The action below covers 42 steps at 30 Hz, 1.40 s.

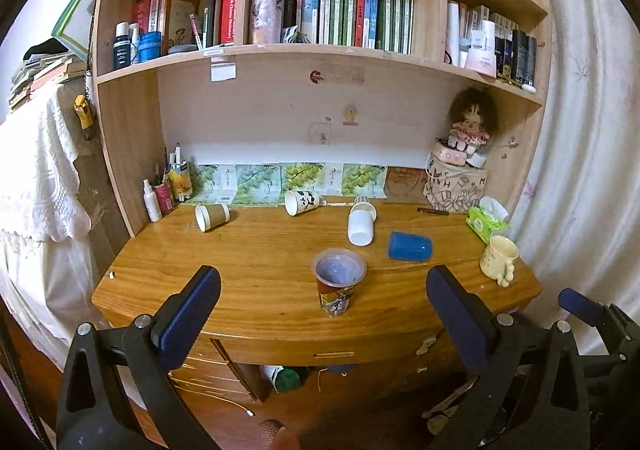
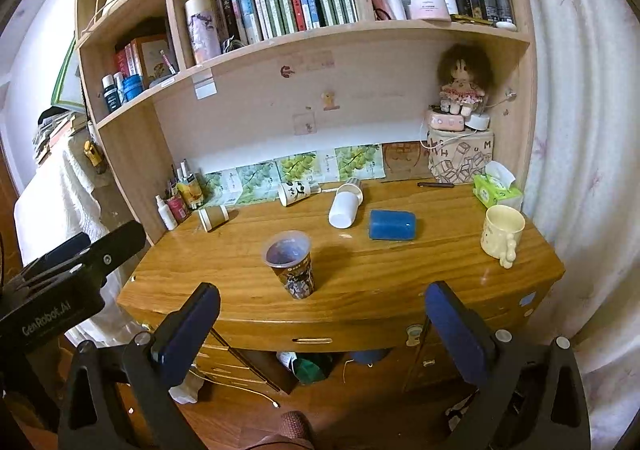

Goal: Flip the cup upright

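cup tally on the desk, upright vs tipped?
Upright: 2, printed cup and cream mug.
On side: 4, brown cup, panda cup, white cup, blue cup.
Total: 6

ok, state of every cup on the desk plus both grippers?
Printed cup: upright, mouth up.
Yellow mug: upright.
Blue cup: on its side.
White cup: on its side.
Panda cup: on its side.
Brown-sleeve cup: on its side.
Left gripper: open, empty, short of the desk.
Right gripper: open, empty.
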Motion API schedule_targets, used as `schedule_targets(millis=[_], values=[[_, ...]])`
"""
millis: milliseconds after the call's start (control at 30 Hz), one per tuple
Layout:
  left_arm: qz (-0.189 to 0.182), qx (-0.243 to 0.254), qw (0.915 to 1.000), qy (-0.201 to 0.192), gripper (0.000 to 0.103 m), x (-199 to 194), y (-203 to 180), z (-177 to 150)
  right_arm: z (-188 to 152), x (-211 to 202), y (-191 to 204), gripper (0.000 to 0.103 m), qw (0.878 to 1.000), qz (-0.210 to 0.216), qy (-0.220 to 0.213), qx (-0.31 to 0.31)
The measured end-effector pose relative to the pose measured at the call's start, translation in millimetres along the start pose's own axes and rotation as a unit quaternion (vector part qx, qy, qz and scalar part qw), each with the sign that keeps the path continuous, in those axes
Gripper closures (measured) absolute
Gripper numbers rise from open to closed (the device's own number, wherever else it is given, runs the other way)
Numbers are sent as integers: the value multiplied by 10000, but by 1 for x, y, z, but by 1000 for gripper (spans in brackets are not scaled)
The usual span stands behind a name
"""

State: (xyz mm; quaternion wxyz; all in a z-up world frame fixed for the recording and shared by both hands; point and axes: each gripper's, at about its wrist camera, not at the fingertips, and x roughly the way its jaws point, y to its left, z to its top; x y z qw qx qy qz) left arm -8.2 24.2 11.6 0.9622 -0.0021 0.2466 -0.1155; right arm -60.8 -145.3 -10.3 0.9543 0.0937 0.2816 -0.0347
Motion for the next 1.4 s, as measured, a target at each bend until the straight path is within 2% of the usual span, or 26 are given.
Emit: schedule_targets(millis=[433,800,1400], values=[[244,-170,9992,-257,0,-1,-1,3,4,17,2,0,9991,292,196,-239],[221,-162,9992,-287,0,9,-5,9,12,30,-1,0,9980,530,225,-254],[189,-178,9996,-130,0,30,-8,14,15,43,-8,0,9988,360,320,-96]])
